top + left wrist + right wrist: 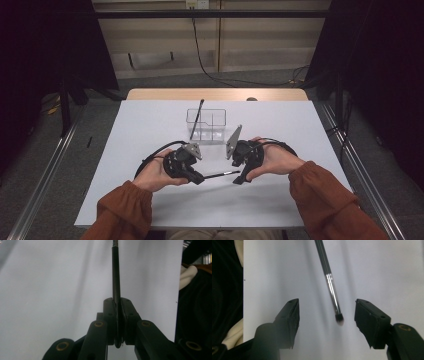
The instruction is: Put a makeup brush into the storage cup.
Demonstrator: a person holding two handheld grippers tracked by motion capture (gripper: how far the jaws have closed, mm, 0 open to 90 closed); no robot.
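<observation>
- High view, left side: left gripper (200, 178) clamped tight on slim black brush (220, 174), held level just above white table (150, 125)
- Right: right gripper (239, 176) spread apart, brush tip between its pads, untouched
- Behind: clear organiser (206, 125) with another brush (197, 119) leaning inside

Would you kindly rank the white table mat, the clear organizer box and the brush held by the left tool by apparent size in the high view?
1. White table mat
2. Clear organizer box
3. Brush, thin, though about as long as the box is wide
</observation>
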